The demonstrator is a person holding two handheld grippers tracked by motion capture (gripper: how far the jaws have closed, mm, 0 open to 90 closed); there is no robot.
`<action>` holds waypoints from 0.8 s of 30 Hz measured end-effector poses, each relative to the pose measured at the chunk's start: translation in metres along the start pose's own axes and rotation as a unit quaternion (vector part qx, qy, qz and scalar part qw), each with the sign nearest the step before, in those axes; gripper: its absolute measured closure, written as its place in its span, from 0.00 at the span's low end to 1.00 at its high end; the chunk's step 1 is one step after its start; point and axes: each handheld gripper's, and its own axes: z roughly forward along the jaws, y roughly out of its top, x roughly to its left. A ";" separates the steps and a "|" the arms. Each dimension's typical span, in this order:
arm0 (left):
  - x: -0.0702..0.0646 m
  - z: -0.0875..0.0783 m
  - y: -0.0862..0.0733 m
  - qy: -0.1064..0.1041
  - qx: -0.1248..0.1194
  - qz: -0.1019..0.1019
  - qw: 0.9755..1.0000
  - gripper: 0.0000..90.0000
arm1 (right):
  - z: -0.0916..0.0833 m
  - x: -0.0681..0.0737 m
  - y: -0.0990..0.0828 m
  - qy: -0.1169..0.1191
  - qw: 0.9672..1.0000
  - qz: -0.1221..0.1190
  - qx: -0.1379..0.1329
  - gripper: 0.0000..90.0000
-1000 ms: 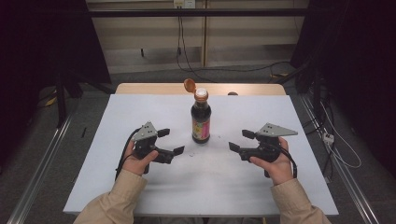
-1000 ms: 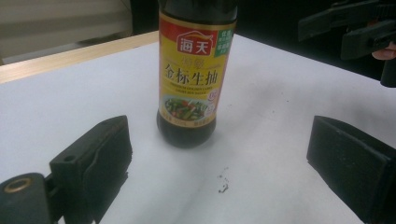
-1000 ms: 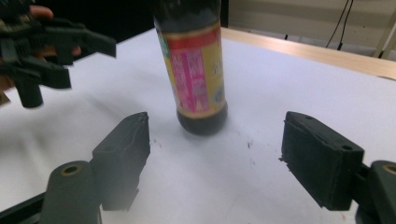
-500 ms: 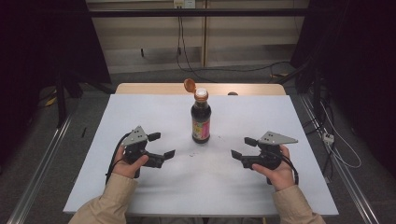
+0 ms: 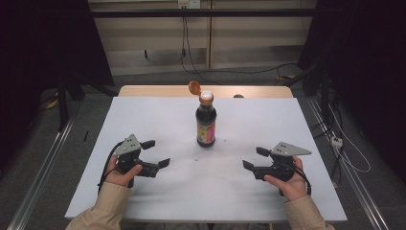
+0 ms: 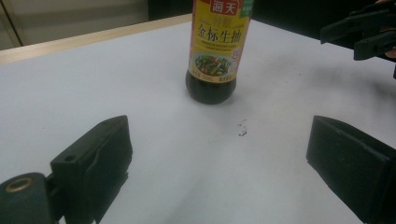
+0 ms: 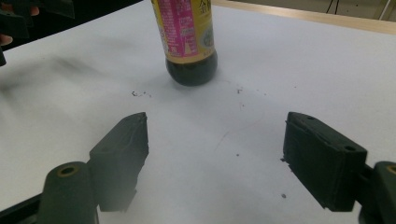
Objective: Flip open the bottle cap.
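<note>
bottle (image 5: pixel 206 125) mid-table (image 5: pixel 143 115), grippers wide apart

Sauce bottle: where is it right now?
In the high view, the sauce bottle stands upright mid-table toward the far edge, cap flipped open, between and beyond the left gripper and right gripper.

High view overhead facing forward, both claw views low, sharing bottle (image 5: pixel 206 125)
</note>
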 end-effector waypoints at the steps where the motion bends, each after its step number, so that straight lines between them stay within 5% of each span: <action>1: 0.001 -0.001 -0.001 0.003 0.002 0.001 1.000 0.07 | -0.001 0.000 -0.001 0.000 1.000 0.000 0.000 0.25; 24: 0.005 -0.019 -0.015 0.021 0.021 0.007 1.000 0.08 | -0.012 -0.003 -0.021 -0.017 1.000 0.004 0.003 0.25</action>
